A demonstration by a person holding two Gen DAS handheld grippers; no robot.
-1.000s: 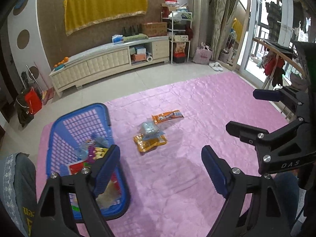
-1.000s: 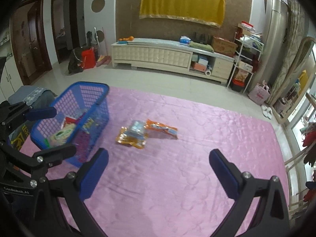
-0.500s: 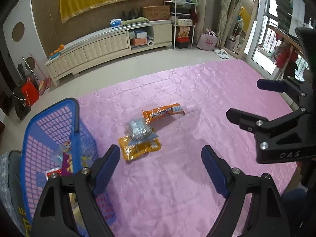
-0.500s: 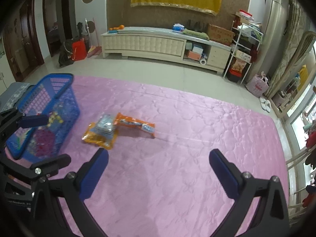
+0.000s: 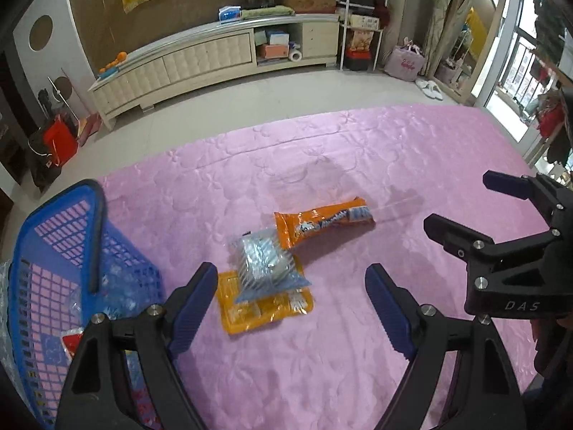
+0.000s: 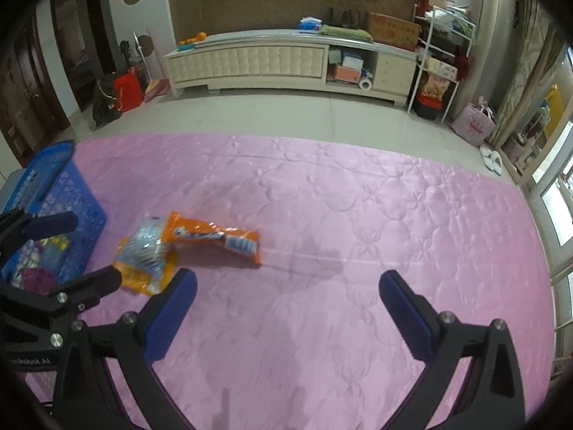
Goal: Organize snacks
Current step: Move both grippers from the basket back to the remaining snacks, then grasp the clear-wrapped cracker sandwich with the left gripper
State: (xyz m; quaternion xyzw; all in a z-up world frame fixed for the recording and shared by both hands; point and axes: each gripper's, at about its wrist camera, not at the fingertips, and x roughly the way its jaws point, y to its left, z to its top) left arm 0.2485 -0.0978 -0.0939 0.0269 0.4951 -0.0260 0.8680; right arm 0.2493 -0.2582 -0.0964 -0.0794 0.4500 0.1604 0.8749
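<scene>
Left gripper (image 5: pixel 292 294): jaws spread wide, holding nothing, hovering above the pink quilt (image 5: pixel 358 165). Its blue pads (image 5: pixel 193 301) frame the near end of the snack pile.

Right gripper (image 6: pixel 286 301): jaws spread wide, holding nothing, over bare quilt. The pile lies ahead and to its left, just beyond its left pad (image 6: pixel 172 308).

Snack pile, three items, touching:
- Yellow packet (image 5: pixel 266 306), flat on the quilt, at the bottom, nearest the left jaws and just ahead of the gap between them.
- Clear blue-striped packet (image 5: pixel 265 261), lying on top of the yellow packet.
- Long orange packet (image 5: pixel 322 222), farther out, its near end overlapping the clear packet, its far end angled away to the right.

Blue basket (image 5: pixel 53 251): left of the pile, apart from it, near the quilt's left edge. Holds several wrapped snacks, too small to identify. The left gripper's frame overlaps its near corner in the left wrist view.

Open room: wide bare quilt to the right of and beyond the pile. The far edge of the quilt meets the tile floor (image 6: pixel 286 114); a cream cabinet (image 6: pixel 272 61) stands along the wall, well apart.
</scene>
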